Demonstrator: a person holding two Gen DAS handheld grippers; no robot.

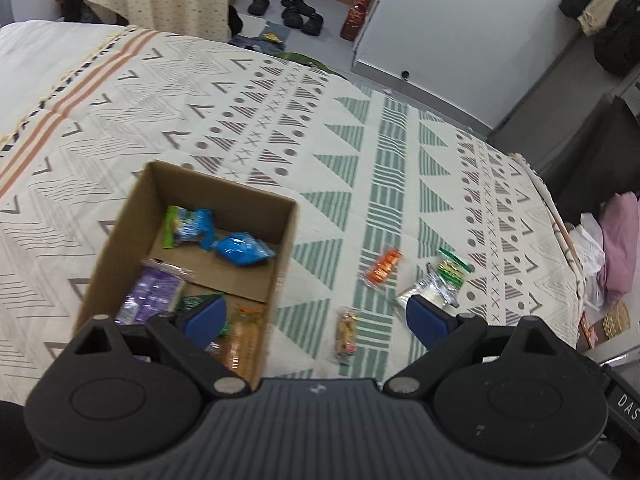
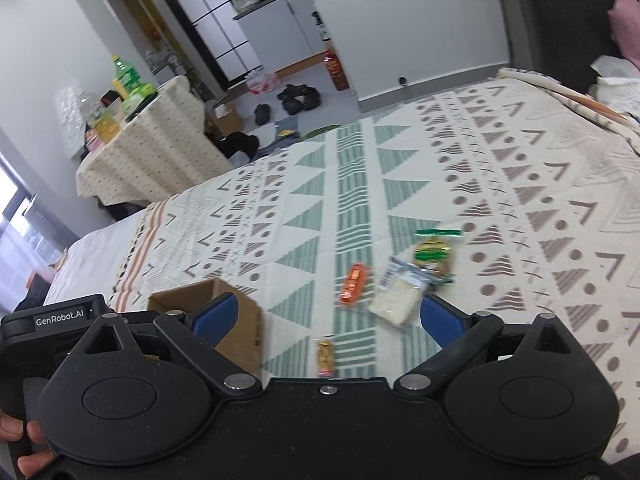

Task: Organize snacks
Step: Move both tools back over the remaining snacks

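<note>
Gaping empty, both tools (image 1: pixel 316 316) (image 2: pixel 326 316) — beside cardboard box (image 1: pixel 280 248) (blue (image 1: pixel 240 249), purple (image 1: pixel 154 294), orange packets (image 1: pixel 242 340) inside).

Open cardboard box (image 1: pixel 208 216) holding wrapped snacks (image 1: pixel 240 249); four packets (image 1: pixel 383 267) loose beside

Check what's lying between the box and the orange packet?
Only bare blanket lies between the box and the orange packet; no snack sits there. The left wrist view shows it best.
</note>
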